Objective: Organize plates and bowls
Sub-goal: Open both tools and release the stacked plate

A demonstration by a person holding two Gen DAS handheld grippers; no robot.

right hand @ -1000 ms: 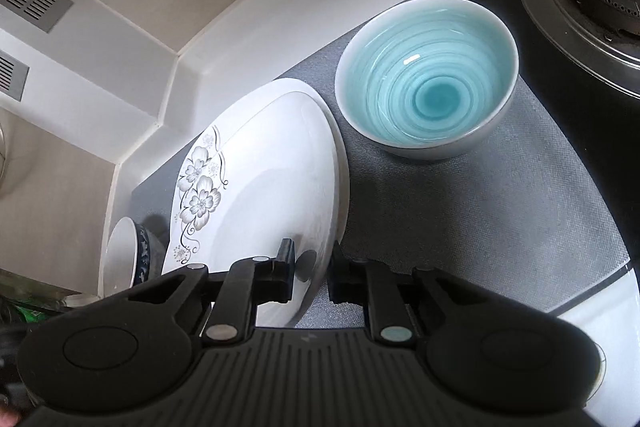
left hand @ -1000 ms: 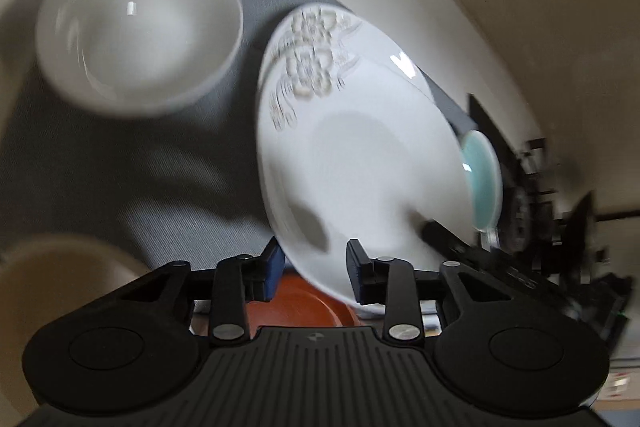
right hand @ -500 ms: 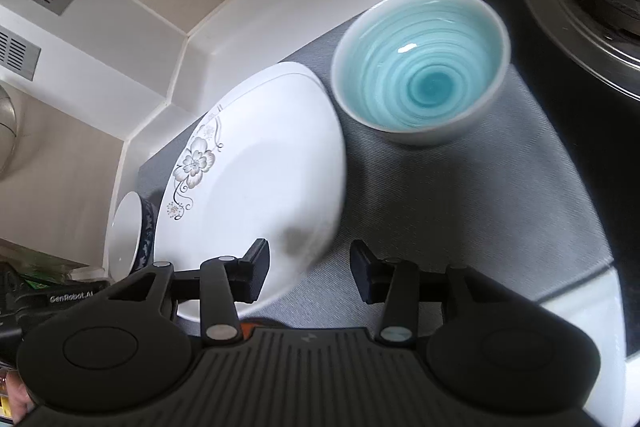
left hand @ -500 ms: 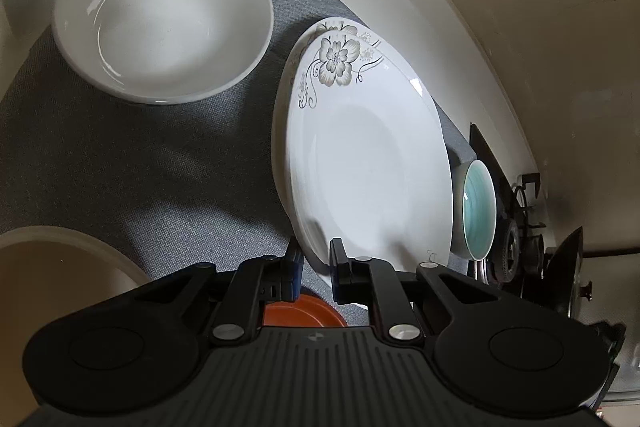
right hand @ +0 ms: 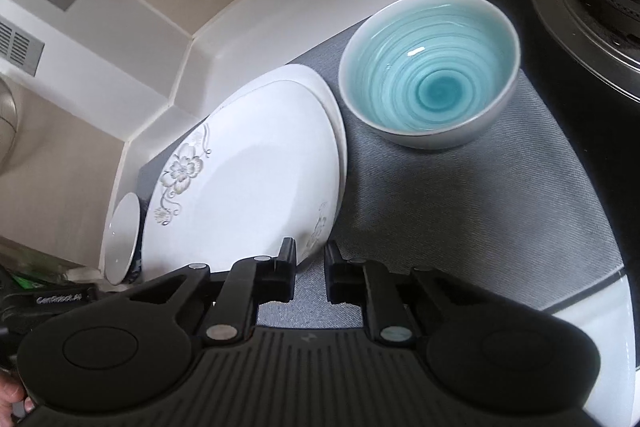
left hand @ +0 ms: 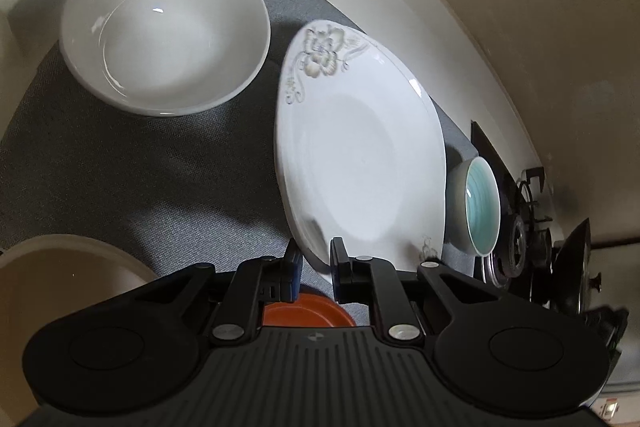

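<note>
A white plate with a grey flower print (left hand: 360,151) lies on a second white plate on the grey mat (left hand: 140,179); it also shows in the right wrist view (right hand: 248,187). My left gripper (left hand: 316,259) has its jaws partly apart around the plate's near rim. My right gripper (right hand: 310,259) is also partly open at the plate's other rim, whether touching I cannot tell. A large white bowl (left hand: 164,27) sits left of the plate. A blue spiral bowl (right hand: 430,89) sits right of it.
A cream bowl (left hand: 60,283) and an orange dish (left hand: 308,311) lie near my left gripper. A gas hob (right hand: 592,11) stands right of the mat. A small white bowl (right hand: 122,239) with a blue pattern shows at the far left. The wall runs behind.
My left gripper's jaws have opened a little from half a second ago. My right gripper's jaws have narrowed and moved closer to the plate's rim. The plate shifted slightly.
</note>
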